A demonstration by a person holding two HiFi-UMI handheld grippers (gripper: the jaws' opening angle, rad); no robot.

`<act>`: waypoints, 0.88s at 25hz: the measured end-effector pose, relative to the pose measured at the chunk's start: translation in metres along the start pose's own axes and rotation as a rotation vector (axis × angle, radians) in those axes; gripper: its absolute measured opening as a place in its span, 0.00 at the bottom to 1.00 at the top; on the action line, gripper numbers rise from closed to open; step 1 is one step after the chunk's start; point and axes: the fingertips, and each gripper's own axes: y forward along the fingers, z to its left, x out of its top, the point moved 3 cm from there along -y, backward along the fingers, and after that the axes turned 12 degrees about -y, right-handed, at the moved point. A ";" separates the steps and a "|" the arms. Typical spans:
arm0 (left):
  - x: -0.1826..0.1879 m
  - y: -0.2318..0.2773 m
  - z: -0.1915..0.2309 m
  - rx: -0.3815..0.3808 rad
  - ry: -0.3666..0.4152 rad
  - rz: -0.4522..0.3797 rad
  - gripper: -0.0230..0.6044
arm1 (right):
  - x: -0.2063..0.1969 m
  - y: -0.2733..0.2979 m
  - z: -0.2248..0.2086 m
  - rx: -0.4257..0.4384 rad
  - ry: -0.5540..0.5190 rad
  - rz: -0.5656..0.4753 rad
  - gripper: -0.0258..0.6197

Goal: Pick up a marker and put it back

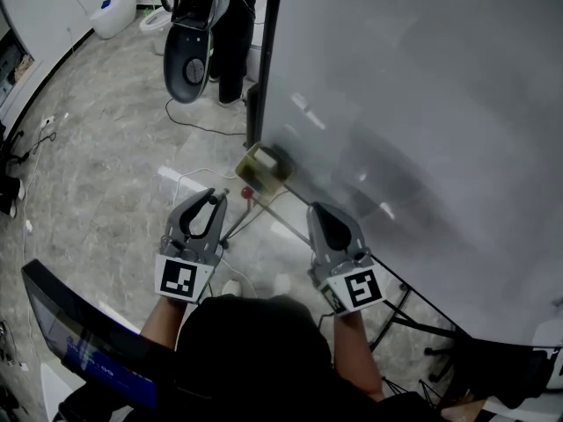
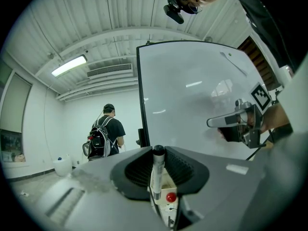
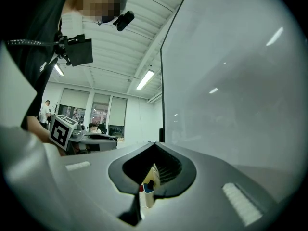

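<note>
Marker (image 2: 156,177), white barrel with black cap up, stands upright, clamped between the jaws of the left gripper (image 1: 214,200); seen from above, a yellowish holder box (image 1: 262,167) sits at 1 o'clock of that gripper, apart from it, against the whiteboard (image 1: 422,104) edge; red knob (image 2: 170,197) shows just behind the marker; right gripper (image 1: 318,211) at 3 o'clock of the left, jaws together, nothing between them; person with backpack (image 2: 105,136) stands beyond, at 11 o'clock.
</note>
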 end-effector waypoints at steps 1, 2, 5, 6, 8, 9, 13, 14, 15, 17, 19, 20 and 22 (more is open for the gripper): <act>-0.001 0.000 0.000 -0.002 0.003 0.002 0.16 | -0.001 0.000 0.000 -0.002 0.006 -0.001 0.05; -0.002 0.000 -0.001 -0.005 0.007 0.005 0.16 | -0.002 -0.001 0.000 -0.004 0.009 0.000 0.05; -0.003 0.000 -0.001 -0.006 0.016 0.011 0.16 | -0.003 -0.002 0.001 -0.007 0.003 0.007 0.05; -0.003 -0.001 -0.001 -0.005 0.015 0.010 0.16 | -0.002 -0.002 0.001 -0.009 0.006 0.005 0.05; -0.001 -0.002 -0.001 -0.005 0.005 0.005 0.16 | 0.000 -0.003 0.001 -0.013 0.012 0.000 0.05; 0.000 -0.002 -0.001 -0.007 -0.001 0.002 0.16 | 0.000 -0.003 0.001 -0.013 0.012 -0.001 0.05; 0.001 -0.001 -0.001 -0.017 0.002 -0.006 0.17 | 0.000 -0.003 0.001 -0.014 0.014 0.001 0.05; 0.001 -0.001 -0.002 -0.018 0.003 -0.008 0.17 | -0.001 -0.004 0.001 -0.014 0.009 -0.001 0.05; 0.001 -0.001 -0.002 -0.018 0.003 -0.009 0.17 | 0.000 -0.004 0.001 -0.014 0.005 -0.003 0.05; 0.001 0.000 -0.002 -0.018 0.002 -0.009 0.17 | 0.000 -0.004 0.000 -0.013 0.001 -0.003 0.05; 0.000 0.001 -0.003 -0.021 0.003 -0.007 0.17 | -0.002 -0.003 0.000 -0.012 -0.001 0.000 0.05; 0.000 0.003 -0.004 -0.026 0.008 -0.007 0.17 | -0.002 -0.003 -0.001 -0.012 -0.002 0.002 0.05; 0.000 0.006 -0.008 -0.039 0.026 -0.006 0.17 | -0.003 -0.004 -0.001 -0.013 -0.002 0.006 0.05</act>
